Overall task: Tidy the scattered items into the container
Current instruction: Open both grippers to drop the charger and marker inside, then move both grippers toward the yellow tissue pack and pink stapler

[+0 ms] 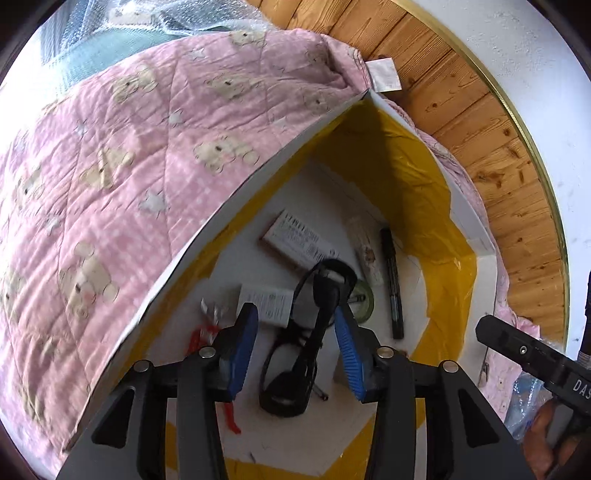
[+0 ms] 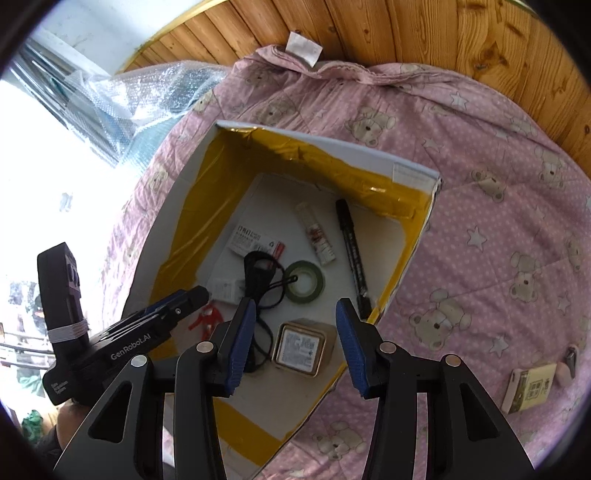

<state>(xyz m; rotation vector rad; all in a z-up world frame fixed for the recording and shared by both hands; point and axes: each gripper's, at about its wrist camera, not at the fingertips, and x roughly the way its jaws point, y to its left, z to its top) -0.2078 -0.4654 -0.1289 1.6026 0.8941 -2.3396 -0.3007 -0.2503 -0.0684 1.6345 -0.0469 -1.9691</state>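
Observation:
A white cardboard box [image 2: 369, 155] lined with yellow tape lies on a pink bear-print quilt [image 2: 480, 229]. On its floor are a black marker [image 2: 352, 254], a green tape roll [image 2: 306, 282], a white tube [image 2: 317, 236], two small white cartons [image 2: 255, 240], a red item [image 2: 208, 317], a square tin [image 2: 299, 349] and a black looped cord [image 1: 306, 354]. My left gripper [image 1: 293, 325] hangs open over the cord, not gripping it. Above the tin my right gripper [image 2: 295, 314] is open and empty.
On the quilt to the right of the box lie a cream packet [image 2: 530, 387], a nail clipper [image 2: 570, 356] and a small pink item [image 2: 563, 373]. Bubble wrap [image 2: 155, 92] sits at the back left. Wood panelling [image 2: 406, 33] runs behind the quilt.

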